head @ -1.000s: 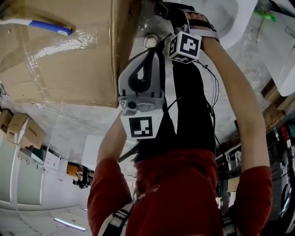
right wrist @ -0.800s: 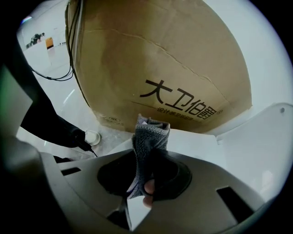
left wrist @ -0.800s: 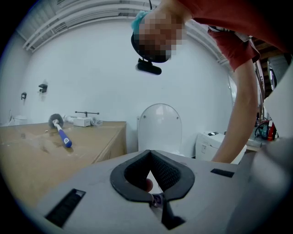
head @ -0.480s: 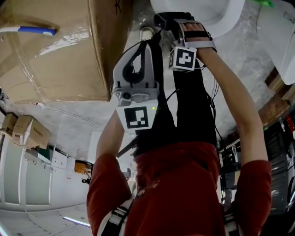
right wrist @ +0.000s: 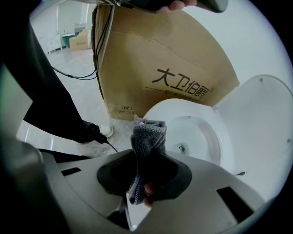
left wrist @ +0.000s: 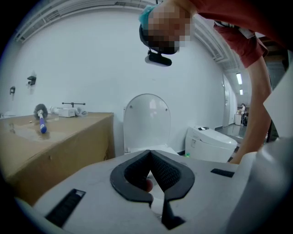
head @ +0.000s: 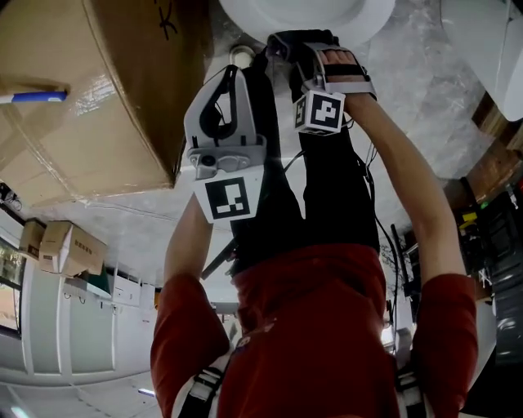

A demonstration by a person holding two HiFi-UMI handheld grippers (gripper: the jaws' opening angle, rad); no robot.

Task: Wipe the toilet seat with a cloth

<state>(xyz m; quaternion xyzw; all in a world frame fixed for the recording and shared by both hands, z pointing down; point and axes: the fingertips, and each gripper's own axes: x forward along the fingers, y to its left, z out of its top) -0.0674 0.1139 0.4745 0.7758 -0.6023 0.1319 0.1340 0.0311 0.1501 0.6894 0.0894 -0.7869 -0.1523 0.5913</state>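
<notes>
Pointing at the toilet (head: 327, 12) at twelve o'clock in the head view: left gripper (head: 231, 77), right gripper (head: 286, 45); left gripper view: jaws pressed together, nothing between; right gripper view: jaws clamped on the cloth (right wrist: 149, 135), seat (right wrist: 158, 111) beyond at one o'clock.

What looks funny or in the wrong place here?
A blue-handled brush lies on top of the big cardboard box, up off the floor and away from the toilet. That is an odd spot for it. Nothing looks spilled or broken.
</notes>
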